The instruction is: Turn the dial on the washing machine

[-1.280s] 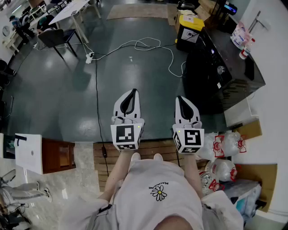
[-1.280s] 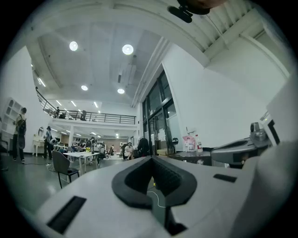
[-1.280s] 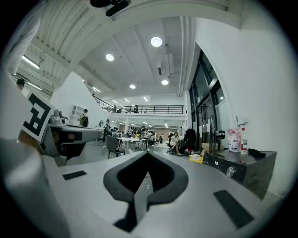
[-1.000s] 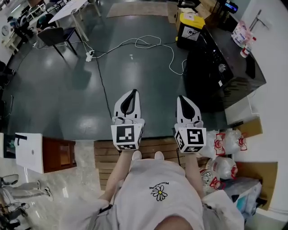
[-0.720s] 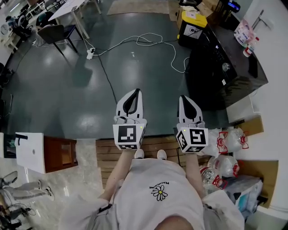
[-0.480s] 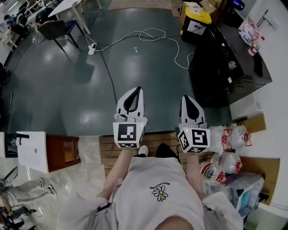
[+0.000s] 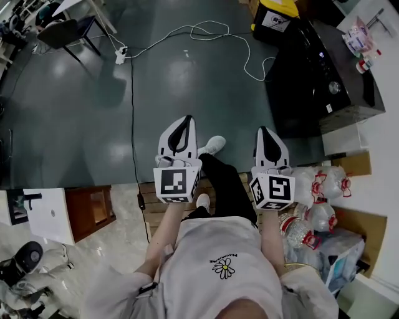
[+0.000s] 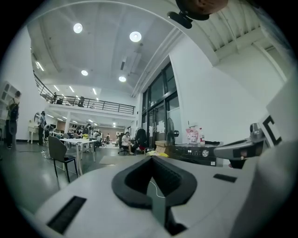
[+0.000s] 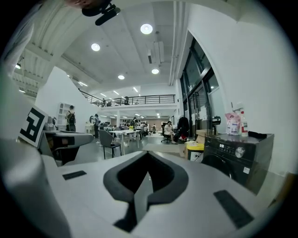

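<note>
The black washing machine point(image 7: 318, 62) stands at the upper right of the head view, its silver dial point(image 7: 335, 88) on the sloped panel. The dial also shows in the left gripper view point(image 8: 203, 153) and the right gripper view point(image 9: 240, 152), well ahead of both. My left gripper point(image 7: 185, 119) and right gripper point(image 7: 262, 129) are held side by side over the floor, far short of the machine. Both are shut, jaws meeting, with nothing between them point(image 8: 152, 159) point(image 9: 146, 153).
A yellow bin point(image 7: 277, 14) stands beyond the machine. A white cable point(image 7: 206, 31) and power strip point(image 7: 120, 55) lie on the floor, with a chair point(image 7: 59, 31) at far left. Bottle packs point(image 7: 318, 199) sit at right. The person's leg and white shoe point(image 7: 214, 144) reach forward off a wooden pallet point(image 7: 149, 205).
The person has stepped forward with one leg and the view has shifted toward the machine. Both grippers stay shut and level in front of the body.
</note>
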`<move>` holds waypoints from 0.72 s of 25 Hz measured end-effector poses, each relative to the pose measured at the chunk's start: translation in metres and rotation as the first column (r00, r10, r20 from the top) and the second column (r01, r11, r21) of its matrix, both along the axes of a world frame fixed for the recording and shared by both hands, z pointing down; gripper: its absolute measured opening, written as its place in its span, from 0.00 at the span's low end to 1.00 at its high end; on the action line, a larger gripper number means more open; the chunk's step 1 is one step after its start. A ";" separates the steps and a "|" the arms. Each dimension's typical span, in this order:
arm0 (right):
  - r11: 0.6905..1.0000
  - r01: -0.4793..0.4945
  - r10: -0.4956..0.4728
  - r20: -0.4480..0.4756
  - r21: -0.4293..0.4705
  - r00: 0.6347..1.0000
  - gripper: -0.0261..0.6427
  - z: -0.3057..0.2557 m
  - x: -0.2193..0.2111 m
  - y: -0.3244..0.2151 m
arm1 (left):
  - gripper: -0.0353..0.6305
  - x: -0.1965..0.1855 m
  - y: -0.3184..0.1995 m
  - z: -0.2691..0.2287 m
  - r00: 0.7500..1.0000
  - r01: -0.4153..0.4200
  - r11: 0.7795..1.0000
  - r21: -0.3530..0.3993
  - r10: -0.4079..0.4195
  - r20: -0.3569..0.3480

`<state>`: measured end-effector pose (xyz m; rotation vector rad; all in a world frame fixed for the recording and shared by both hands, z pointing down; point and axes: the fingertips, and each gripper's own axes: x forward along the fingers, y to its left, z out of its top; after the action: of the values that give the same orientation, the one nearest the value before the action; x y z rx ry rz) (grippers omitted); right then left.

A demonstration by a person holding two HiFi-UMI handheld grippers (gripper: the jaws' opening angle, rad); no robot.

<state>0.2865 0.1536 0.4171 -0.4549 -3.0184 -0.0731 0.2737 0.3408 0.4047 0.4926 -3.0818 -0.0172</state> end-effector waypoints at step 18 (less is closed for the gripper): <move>0.997 0.051 -0.056 -0.073 -0.062 0.996 0.04 -0.031 -0.334 0.007 | 0.05 -0.320 -0.038 -0.060 0.995 -0.092 0.993 -0.079 0.091 -0.028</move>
<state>-0.0475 0.1610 0.3860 -0.5317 -2.9416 0.0303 -0.0462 0.3031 0.3443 0.6240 -3.0181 0.1010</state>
